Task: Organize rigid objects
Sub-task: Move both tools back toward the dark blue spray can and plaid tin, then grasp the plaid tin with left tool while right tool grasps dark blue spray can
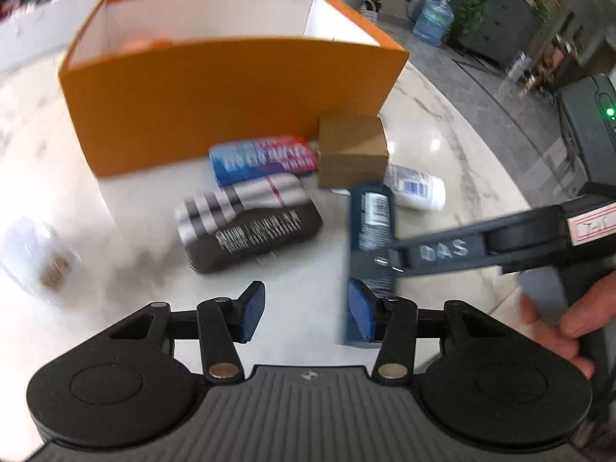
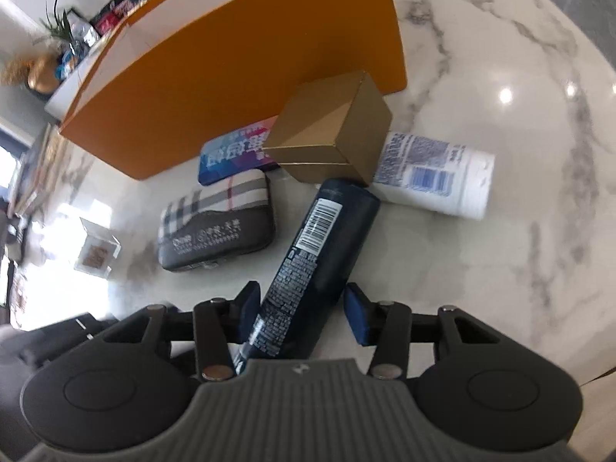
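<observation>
A dark blue spray can [image 2: 319, 238] lies on the marble table [image 2: 481, 231] between the pads of my right gripper [image 2: 302, 312]. The left pad is against the can and a thin gap shows at the right pad [image 2: 356, 315], so the jaws stand open around it. In the left wrist view the same can [image 1: 371, 223] lies just right of my left gripper [image 1: 306, 312], which is open with nothing between its fingers. The right gripper [image 1: 385, 261] reaches in from the right. A tall orange box [image 1: 231, 107] stands open-topped behind.
In front of the orange box [image 2: 231, 57] lie a gold carton [image 2: 331, 134], a blue-pink pack [image 2: 231, 154], a plaid tissue pack [image 2: 215, 227] and a white bottle [image 2: 435, 177]. A clear small box [image 1: 50, 265] sits left. A hand [image 1: 558, 327] holds the right gripper.
</observation>
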Motion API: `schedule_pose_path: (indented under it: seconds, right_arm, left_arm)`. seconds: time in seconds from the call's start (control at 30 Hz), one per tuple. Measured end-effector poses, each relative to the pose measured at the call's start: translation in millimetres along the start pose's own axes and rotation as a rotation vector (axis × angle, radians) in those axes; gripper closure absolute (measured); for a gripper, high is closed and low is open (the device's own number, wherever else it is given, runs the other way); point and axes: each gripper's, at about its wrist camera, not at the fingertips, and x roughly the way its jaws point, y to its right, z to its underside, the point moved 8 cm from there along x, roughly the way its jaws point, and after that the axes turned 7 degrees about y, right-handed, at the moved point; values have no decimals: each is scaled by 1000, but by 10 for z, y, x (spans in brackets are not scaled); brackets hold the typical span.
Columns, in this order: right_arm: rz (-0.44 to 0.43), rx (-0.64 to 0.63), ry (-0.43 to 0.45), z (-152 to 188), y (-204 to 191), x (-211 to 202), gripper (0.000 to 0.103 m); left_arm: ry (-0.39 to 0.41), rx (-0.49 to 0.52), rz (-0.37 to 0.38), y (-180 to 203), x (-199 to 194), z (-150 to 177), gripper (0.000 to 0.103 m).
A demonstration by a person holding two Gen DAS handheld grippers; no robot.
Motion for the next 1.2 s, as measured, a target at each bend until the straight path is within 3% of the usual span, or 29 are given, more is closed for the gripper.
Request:
schedule_pose_path:
  seconds: [0.1, 0.23, 0.4, 0.5, 0.63, 0.87, 0.97, 1.2]
  right_arm:
    - [41, -24, -10, -32, 85, -44, 55]
    - [74, -11, -9, -80, 184, -51, 53]
    - [57, -9, -15, -92, 210, 1, 51]
    - [43, -20, -9, -103, 222, -2, 51]
    - [26, -19, -3, -126, 227, -1, 51]
    - [20, -46, 1, -123, 200, 0, 53]
    - [3, -57, -3, -88, 187, -7, 53]
    - [-12, -28, 0, -82, 244, -39, 53]
  left_arm:
    - [2, 130, -29, -37, 30, -158, 45]
    - [-36, 296, -30, -89, 205, -324, 33]
    - [-116, 432, -19, -205, 469, -390, 27]
    - [-140, 446, 11, -258, 549, -413, 19]
    - [-175, 360, 70, -299, 620, -411, 14]
    - [-198, 114, 81, -303, 556, -226, 25]
    - [-183, 15, 80, -213, 454, -90, 24]
    - [-130, -121, -42, -169, 466, -82, 16]
